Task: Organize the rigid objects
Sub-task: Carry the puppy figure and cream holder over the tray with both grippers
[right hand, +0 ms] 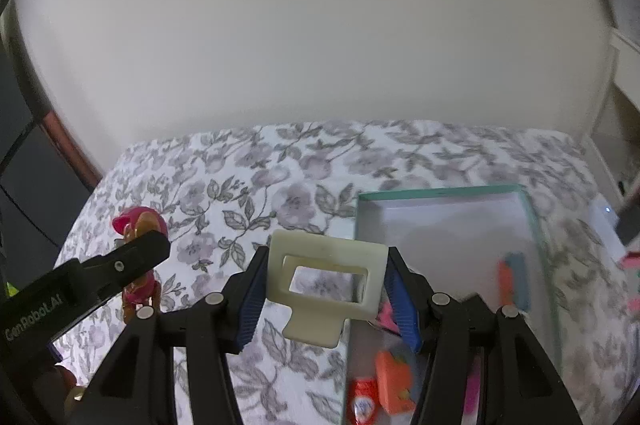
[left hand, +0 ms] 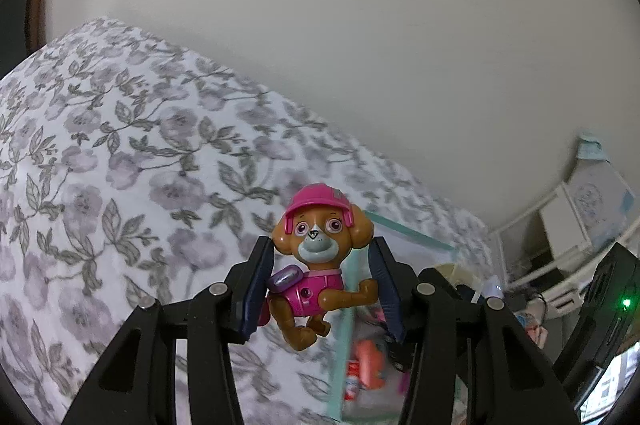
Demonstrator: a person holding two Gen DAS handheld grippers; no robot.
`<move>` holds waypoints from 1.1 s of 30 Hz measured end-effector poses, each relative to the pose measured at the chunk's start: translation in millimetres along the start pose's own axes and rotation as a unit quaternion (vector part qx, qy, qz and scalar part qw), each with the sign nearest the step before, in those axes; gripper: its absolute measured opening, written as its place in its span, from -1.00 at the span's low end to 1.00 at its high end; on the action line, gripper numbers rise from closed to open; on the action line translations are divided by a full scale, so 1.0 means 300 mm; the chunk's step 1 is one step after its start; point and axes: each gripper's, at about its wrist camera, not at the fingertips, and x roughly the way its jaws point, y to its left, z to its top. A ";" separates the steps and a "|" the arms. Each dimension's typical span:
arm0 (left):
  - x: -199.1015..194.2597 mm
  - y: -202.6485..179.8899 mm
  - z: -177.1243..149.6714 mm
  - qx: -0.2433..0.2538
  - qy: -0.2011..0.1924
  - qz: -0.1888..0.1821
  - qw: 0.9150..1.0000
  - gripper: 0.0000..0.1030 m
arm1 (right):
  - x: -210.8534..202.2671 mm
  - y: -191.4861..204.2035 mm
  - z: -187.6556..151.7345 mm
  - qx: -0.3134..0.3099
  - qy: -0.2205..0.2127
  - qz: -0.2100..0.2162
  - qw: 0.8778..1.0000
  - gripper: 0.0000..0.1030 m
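My left gripper (left hand: 320,285) is shut on a toy dog figure (left hand: 316,265) with a pink cap and pink vest, held above the bed. The figure also shows at the left of the right wrist view (right hand: 140,257), partly hidden by the left gripper's finger (right hand: 120,265). My right gripper (right hand: 324,285) is shut on a cream plastic clip (right hand: 324,265) with a rectangular hole, held beside the left edge of a shallow box (right hand: 440,191) with a teal rim.
The bed has a floral sheet (right hand: 280,185). The box holds several small toys, among them an orange piece (right hand: 394,381) and a red packet (right hand: 362,401). White shelving (left hand: 580,225) stands to the right. A plain wall is behind.
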 end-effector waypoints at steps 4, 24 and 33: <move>-0.032 -0.077 -0.051 0.014 0.000 -0.010 1.000 -0.01 | -0.087 -0.050 -0.032 0.014 -0.015 -0.010 1.000 0.14; 0.106 -0.324 -0.301 0.076 0.064 -0.026 0.995 -0.01 | -0.141 -0.458 -0.189 0.114 0.035 -0.100 0.988 0.14; 0.289 -0.282 -0.403 0.064 0.151 -0.001 0.987 -0.01 | 0.020 -0.518 -0.291 0.126 0.119 -0.114 0.978 0.14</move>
